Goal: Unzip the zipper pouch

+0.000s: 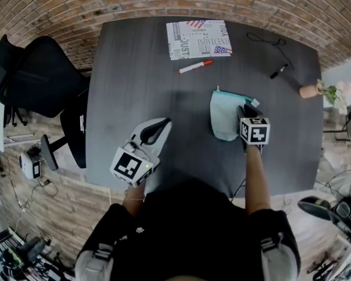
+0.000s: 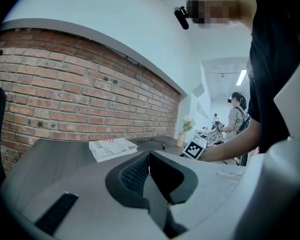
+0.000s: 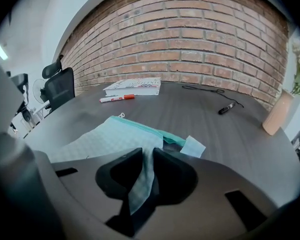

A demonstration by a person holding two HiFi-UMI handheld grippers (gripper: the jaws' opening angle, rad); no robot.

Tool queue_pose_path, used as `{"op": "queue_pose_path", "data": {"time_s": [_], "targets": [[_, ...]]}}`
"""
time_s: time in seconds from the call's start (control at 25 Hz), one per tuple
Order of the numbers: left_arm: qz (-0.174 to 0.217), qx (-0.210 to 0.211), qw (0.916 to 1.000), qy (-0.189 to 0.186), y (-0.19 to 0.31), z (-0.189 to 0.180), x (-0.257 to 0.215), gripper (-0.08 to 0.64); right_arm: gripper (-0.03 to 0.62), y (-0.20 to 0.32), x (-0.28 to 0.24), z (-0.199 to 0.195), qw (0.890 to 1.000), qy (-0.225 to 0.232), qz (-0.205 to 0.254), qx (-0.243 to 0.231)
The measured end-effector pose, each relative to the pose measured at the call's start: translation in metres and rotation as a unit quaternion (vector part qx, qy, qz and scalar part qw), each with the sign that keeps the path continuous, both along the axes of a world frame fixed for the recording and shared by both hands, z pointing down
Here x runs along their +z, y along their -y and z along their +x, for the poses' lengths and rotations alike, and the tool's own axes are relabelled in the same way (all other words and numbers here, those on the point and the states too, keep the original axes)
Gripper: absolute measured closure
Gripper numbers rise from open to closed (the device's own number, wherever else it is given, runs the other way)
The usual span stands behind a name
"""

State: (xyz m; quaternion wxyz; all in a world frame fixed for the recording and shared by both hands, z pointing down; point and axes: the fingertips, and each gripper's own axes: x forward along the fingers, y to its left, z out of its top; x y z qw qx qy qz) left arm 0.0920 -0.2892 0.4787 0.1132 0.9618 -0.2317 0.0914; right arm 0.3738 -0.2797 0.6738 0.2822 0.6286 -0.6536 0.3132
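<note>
Two grippers: right gripper point(image 3: 149, 159) pinches cloth of the zipper pouch point(image 3: 102, 140), right of centre on the table point(image 1: 134, 86). Left gripper point(image 2: 149, 158), closed and empty, should take the pull tab point(image 3: 121, 115); keep the right clamp firm.

My head view looks steeply down on the dark tabletop point(image 1: 134, 86), with the left gripper point(image 1: 162, 123) and right gripper point(image 1: 248, 106) just below me. The left gripper view rides low, near level, facing the brick wall point(image 2: 90, 94) ahead of it. The right gripper view tilts down, close over the zipper pouch point(image 3: 100, 139). All three share the booklet point(image 1: 199, 38) lying beyond the grippers.
</note>
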Motion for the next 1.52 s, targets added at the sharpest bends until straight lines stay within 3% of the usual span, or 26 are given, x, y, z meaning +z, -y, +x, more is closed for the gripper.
{"op": "queue_pose_path", "data": {"time_s": [0.16,0.68,1.04,1.28,1.52], "targets": [[0.007,-0.002,1.0,-0.006,-0.004,-0.003,-0.006,0.555,0.575,-0.003,-0.002,-0.003,1.0,-0.027,-0.005,-0.012],[0.034,-0.007,0.999,-0.027,-0.03,-0.016,-0.035,0.555,0.584,-0.02,-0.093,-0.037,0.991,-0.071,0.097,-0.061],[0.051,-0.007,0.9982,-0.03,-0.054,-0.024,-0.048,0.555,0.584,-0.054,-0.145,-0.071,0.983,-0.041,0.149,-0.096],[0.051,0.006,0.9981,-0.033,-0.068,-0.021,-0.051,0.555,0.586,-0.071,-0.184,-0.099,0.971,-0.023,0.193,-0.142],[0.04,0.016,0.9984,-0.037,-0.08,-0.019,-0.045,0.555,0.586,-0.094,-0.221,-0.125,0.957,0.03,0.232,-0.172]]}}
